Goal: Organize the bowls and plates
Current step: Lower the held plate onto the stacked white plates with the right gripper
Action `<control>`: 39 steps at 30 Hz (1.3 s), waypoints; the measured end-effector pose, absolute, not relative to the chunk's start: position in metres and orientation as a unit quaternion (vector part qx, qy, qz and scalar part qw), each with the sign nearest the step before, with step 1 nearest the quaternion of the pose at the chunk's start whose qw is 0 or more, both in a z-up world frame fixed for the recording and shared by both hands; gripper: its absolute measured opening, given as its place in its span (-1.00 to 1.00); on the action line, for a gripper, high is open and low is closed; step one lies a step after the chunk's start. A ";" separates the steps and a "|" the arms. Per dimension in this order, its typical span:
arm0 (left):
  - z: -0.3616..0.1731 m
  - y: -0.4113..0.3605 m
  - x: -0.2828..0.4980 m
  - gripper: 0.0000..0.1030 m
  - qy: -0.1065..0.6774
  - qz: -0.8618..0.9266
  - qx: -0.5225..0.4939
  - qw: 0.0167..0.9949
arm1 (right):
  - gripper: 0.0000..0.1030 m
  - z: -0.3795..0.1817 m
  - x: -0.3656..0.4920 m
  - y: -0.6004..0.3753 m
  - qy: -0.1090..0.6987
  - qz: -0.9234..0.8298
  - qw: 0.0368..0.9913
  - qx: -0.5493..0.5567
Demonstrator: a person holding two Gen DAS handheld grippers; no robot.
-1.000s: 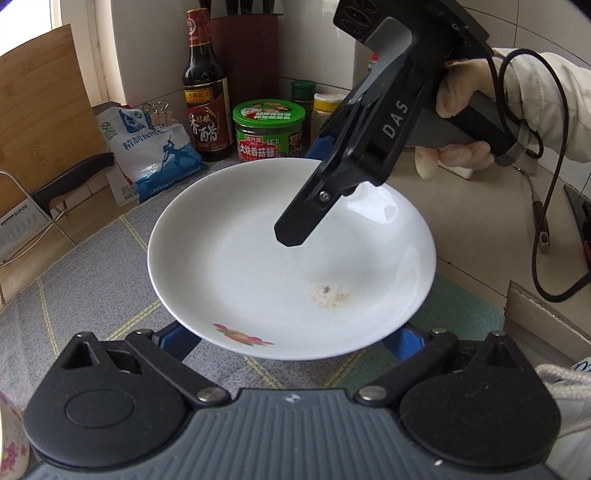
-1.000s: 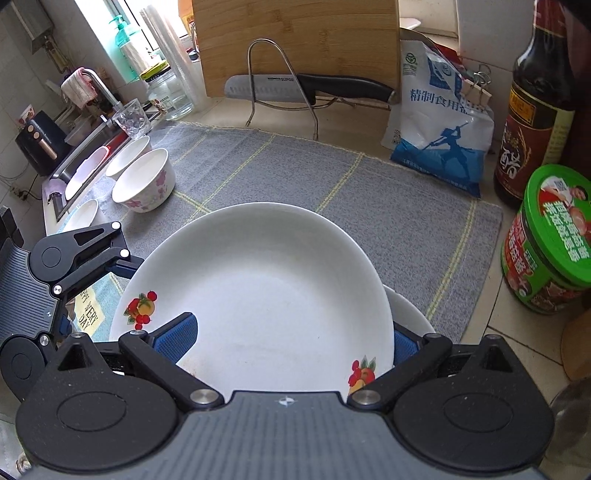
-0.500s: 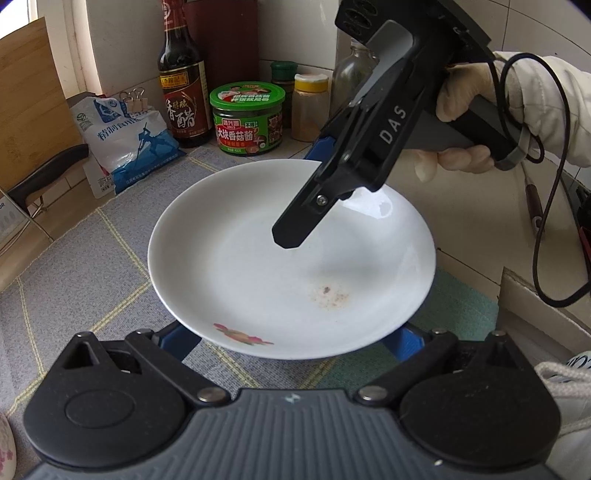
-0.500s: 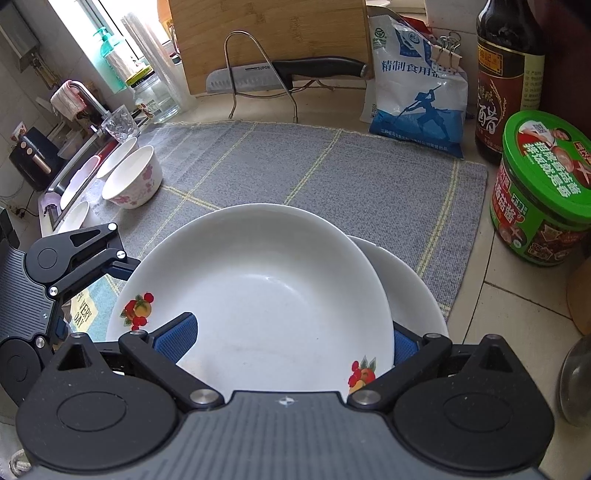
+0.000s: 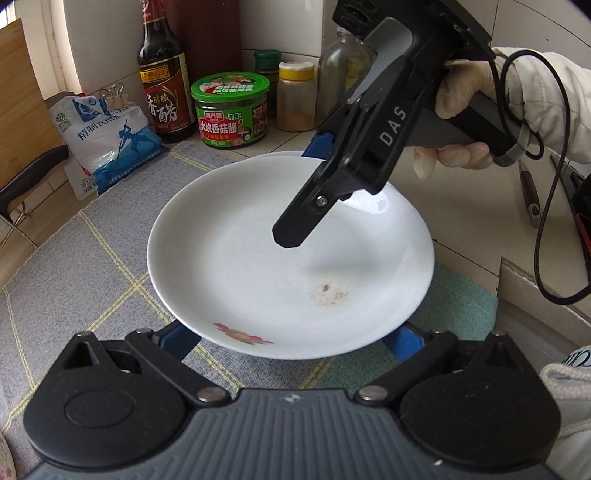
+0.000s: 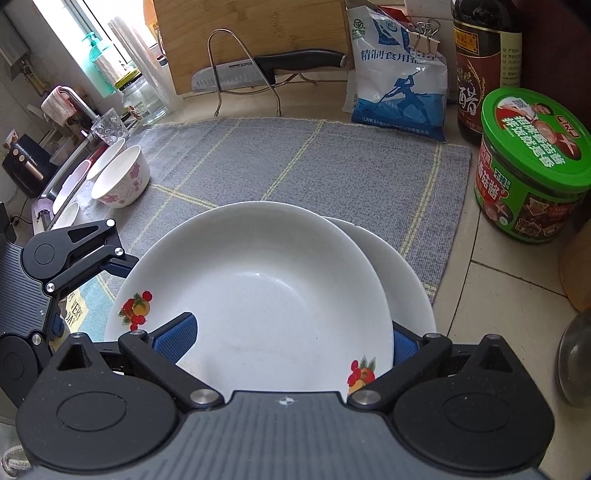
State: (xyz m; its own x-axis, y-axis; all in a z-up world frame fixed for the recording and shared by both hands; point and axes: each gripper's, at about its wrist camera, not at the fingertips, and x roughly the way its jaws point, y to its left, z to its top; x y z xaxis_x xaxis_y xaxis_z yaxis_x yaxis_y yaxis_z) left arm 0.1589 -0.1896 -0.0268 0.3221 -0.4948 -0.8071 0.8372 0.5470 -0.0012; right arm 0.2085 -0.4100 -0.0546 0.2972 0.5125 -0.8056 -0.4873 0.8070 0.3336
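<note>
A: Where is the plate?

B: The white plate [image 6: 258, 291], with fruit prints on its rim, is carried between the two grippers above the grey mat [image 6: 314, 162]. It sits over a second white plate [image 6: 402, 273] that lies at the mat's right edge, beside the tiled counter [image 6: 491, 332]. Whether the two plates touch cannot be told.

A: What is the right gripper doing?

B: The right gripper [image 6: 284, 341] has its blue pads [image 6: 175, 338] on either side of the plate's near rim, grasping it. In the left wrist view a gloved hand [image 5: 465, 122] holds that tool's handle, and one black finger reaches over the plate.

A: And the left gripper?

B: The left gripper [image 5: 291, 338] has its blue pads at the opposite rim, one at each side below the plate. It is set against the plate, but how firmly it clamps cannot be told.

A: Anything on the plate?

B: A small brownish smear [image 5: 328, 291] near the middle.

A: What stands around?

B: Beyond the mat's right edge, a green-lidded jar [image 6: 532, 166] and a dark vinegar bottle [image 6: 484, 70]. At the mat's far edge, a blue-and-white bag [image 6: 395, 85], a knife [image 6: 266, 68] on a wire rack and a wooden board [image 6: 251, 33]. At the mat's left edge stands a flowered bowl [image 6: 120, 182], with more white dishes [image 6: 74, 184] next to it near the tap.
</note>
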 end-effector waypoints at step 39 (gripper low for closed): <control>-0.035 -0.191 0.166 0.98 0.394 -0.457 0.209 0.770 | 1.00 -0.032 0.181 -0.423 0.509 0.253 0.823 0.005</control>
State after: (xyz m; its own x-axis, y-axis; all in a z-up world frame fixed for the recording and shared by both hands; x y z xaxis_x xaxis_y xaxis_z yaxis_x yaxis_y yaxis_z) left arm 0.1663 -0.1911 -0.0355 0.2724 -0.5375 -0.7980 0.8678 0.4954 -0.0375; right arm 0.1811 -0.4229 -0.0319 0.3546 0.4218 -0.8345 -0.4111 0.8719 0.2660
